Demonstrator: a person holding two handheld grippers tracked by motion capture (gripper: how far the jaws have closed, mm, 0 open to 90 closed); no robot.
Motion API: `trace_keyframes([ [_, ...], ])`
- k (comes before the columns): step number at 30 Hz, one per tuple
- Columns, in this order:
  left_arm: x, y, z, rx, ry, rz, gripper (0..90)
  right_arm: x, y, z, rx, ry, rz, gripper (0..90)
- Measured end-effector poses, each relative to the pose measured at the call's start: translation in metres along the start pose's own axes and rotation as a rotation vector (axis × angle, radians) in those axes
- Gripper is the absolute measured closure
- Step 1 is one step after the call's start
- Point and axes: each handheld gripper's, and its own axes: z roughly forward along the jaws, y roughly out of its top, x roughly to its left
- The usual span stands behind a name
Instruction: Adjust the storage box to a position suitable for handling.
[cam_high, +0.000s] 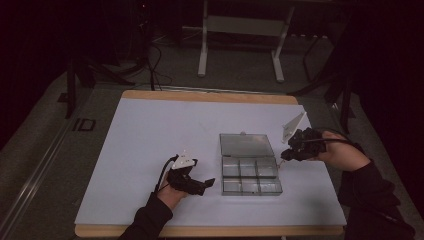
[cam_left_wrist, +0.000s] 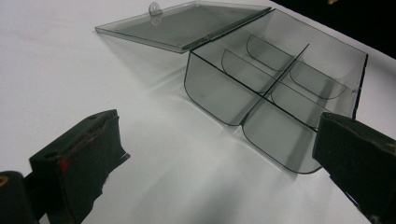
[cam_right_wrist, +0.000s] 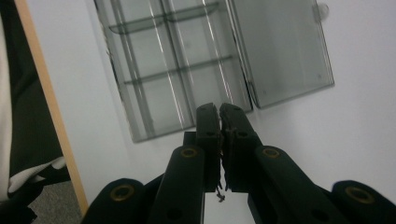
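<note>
A clear plastic compartment box (cam_high: 251, 178) lies on the white table sheet, its lid (cam_high: 246, 144) folded flat toward the far side. Its several compartments look empty. My left gripper (cam_high: 204, 186) rests just left of the box, jaws pointing at it. In the left gripper view they stand wide open (cam_left_wrist: 219, 158) with the box (cam_left_wrist: 275, 79) and lid (cam_left_wrist: 182, 25) beyond them. My right gripper (cam_high: 285, 155) hovers at the box's right edge near the hinge. In the right gripper view its jaws (cam_right_wrist: 219, 112) are shut above the box (cam_right_wrist: 173, 60) and lid (cam_right_wrist: 280, 51), with nothing seen between them.
The white sheet (cam_high: 150, 135) covers a wooden table whose edge (cam_high: 210, 231) shows at the front and back. Beyond the table stands a white metal frame (cam_high: 240, 45) on a grey floor. The surroundings are dark.
</note>
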Motion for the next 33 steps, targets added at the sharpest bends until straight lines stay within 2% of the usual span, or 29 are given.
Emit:
trace_keyframes([
  [5,0.0,-0.001,0.0,0.002,-0.003,0.002,1.9,0.001,0.01,0.005,0.0,0.013,-0.03,86.3],
  [12,0.001,-0.001,-0.001,-0.003,-0.001,0.004,1.9,-0.003,0.017,0.019,0.011,0.029,-0.043,86.3],
  [20,0.001,-0.002,-0.002,-0.003,0.004,0.003,1.9,-0.006,0.017,0.037,0.021,0.038,-0.039,86.3],
  [22,0.0,-0.002,-0.001,-0.002,0.001,0.002,1.9,-0.007,0.015,0.048,0.042,0.044,-0.033,86.3],
  [25,0.0,-0.002,-0.001,0.0,0.0,0.003,1.9,-0.007,0.014,0.051,0.05,0.048,-0.032,86.3],
  [26,0.0,-0.002,-0.001,0.0,0.0,0.004,1.9,-0.008,0.013,0.059,0.06,0.059,-0.028,86.2],
  [33,0.001,-0.003,-0.001,0.001,0.002,0.003,1.9,-0.009,0.011,0.078,0.069,0.08,-0.022,86.2],
])
